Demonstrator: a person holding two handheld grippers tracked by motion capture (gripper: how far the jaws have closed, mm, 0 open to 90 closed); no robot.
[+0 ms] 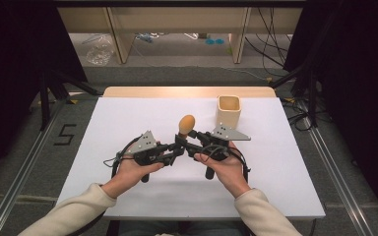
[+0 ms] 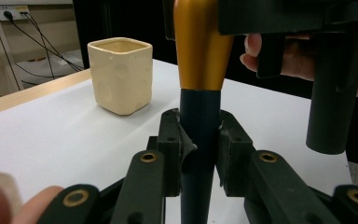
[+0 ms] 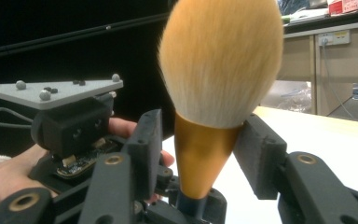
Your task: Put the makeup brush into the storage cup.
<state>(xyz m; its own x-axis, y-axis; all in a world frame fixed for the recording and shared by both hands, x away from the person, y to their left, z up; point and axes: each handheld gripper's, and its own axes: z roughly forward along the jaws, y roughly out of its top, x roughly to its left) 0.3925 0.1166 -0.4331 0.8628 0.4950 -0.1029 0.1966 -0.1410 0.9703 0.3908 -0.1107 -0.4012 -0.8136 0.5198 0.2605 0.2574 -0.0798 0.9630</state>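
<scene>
— Grippers first: how do they stand?

— The left gripper [image 2: 200, 140] pinches the dark handle of the makeup brush [image 1: 186, 126]; its two jaws press the handle from both sides. The right gripper [image 3: 200, 149] has its jaws spread on either side of the golden ferrule, and I see a gap on each side, so it does not clamp yet.

— And where does the brush lie?

— It stands upright between the two grippers, above the middle of the table [image 1: 128, 118], bristles on top, long axis vertical. The right jaws are already around it, higher than the left ones. I judge that a handover is being prepared.

— And around it?

— The cream square cup [image 1: 229, 111] stands beyond the right gripper, near the far edge, apart from the brush. The table is white; behind it are wooden furniture and cables on the floor.
</scene>
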